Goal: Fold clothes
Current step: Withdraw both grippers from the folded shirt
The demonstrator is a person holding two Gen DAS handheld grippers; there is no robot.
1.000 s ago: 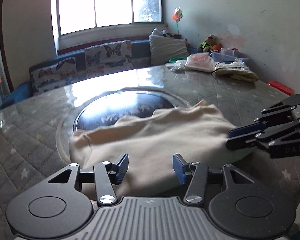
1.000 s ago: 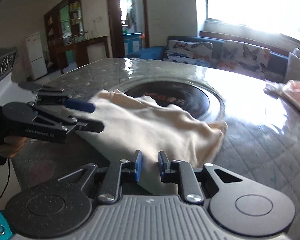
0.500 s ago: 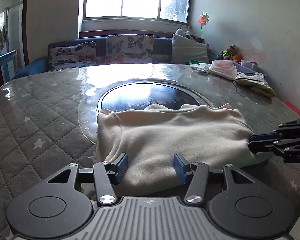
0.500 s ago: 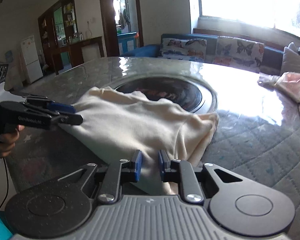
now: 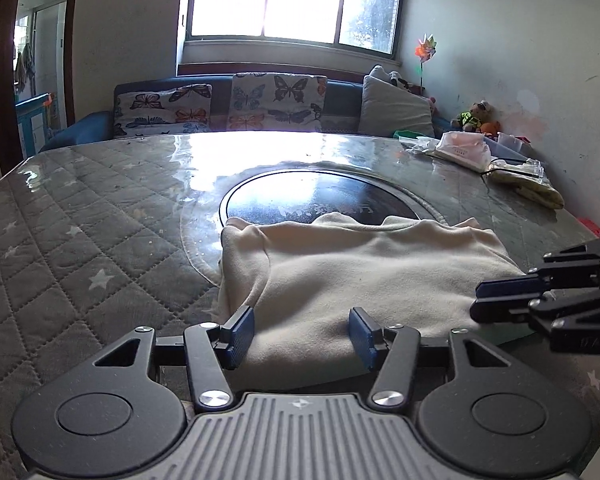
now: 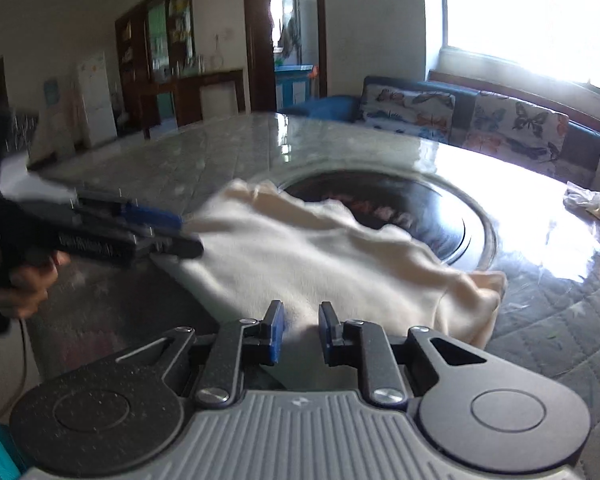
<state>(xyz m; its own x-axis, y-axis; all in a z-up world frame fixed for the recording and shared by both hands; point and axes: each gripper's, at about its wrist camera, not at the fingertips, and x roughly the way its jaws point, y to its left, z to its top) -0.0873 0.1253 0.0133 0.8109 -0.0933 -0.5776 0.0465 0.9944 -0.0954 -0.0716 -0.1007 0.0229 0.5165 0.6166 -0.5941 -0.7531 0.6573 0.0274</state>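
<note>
Cream garment [image 5: 364, 280]: a folded pale fleece top, lying on the table straight ahead of both tools, its far edge over the dark round inset.
Garment from the right wrist view [image 6: 324, 256]: its near edge runs up between the right tool's fingers; one bunched corner sits ahead and to the right.
Left tool [image 5: 302, 334]: fingers spread wide, blue pads apart, the garment's near edge lying between them, nothing pinched.
Left tool seen from the right [image 6: 168, 232]: blurred, off to the left, its tips at the garment's left edge; a hand [image 6: 24, 284] grips its handle.
Right tool [image 6: 302, 334]: fingers spread a little, a narrow gap between the pads with cloth in it; whether the pads touch the cloth, I cannot tell.
Right tool seen from the left [image 5: 500, 300]: off to the right, tips at the garment's right edge.
Table [image 5: 80, 216]: grey quilted cover with stars under a glossy sheet.
Round inset [image 5: 300, 196]: dark, ahead, beyond the garment.
Sofa [image 5: 220, 108]: beyond the table, with butterfly cushions.
Bags [image 5: 464, 148]: far right of the table.
</note>
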